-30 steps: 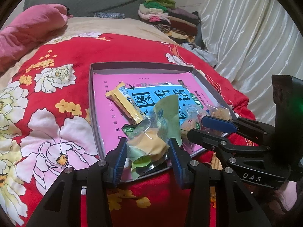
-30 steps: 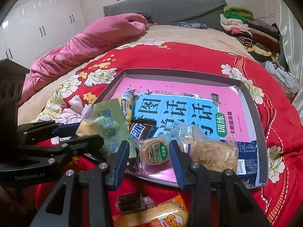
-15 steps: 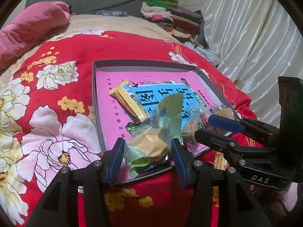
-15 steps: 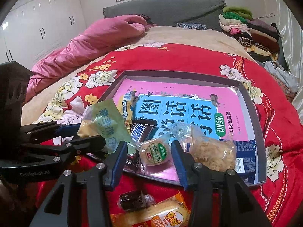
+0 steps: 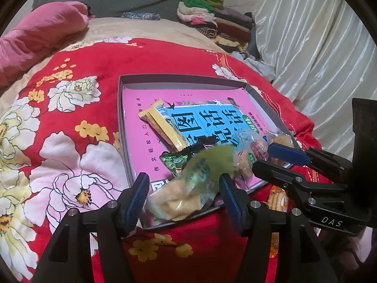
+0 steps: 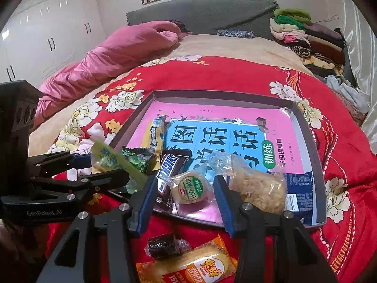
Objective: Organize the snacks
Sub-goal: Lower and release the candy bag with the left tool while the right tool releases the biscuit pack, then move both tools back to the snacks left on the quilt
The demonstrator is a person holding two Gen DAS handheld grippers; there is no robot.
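A grey tray (image 5: 122, 118) (image 6: 304, 122) lined with a pink and blue book cover lies on the red flowered blanket. My left gripper (image 5: 185, 193) is open with a green-wrapped pastry (image 5: 188, 188) (image 6: 110, 160) between its fingers, over the tray's near edge. My right gripper (image 6: 185, 193) is open around a round biscuit packet (image 6: 189, 188) in the tray. A Snickers bar (image 6: 168, 171), a yellow bar (image 5: 162, 127), a green candy (image 5: 175, 161) and a floss cake (image 6: 256, 186) lie in the tray.
On the blanket before the tray lie an orange rice-cake packet (image 6: 195, 266) and a dark wrapped sweet (image 6: 162, 247). A pink quilt (image 6: 113, 56) lies at the far left; folded clothes (image 6: 304, 33) are stacked at the far right by a white curtain (image 5: 318, 47).
My left gripper's fingers have spread apart and the green-wrapped pastry has tipped over toward the tray edge. My right gripper has opened a little around the biscuit packet.
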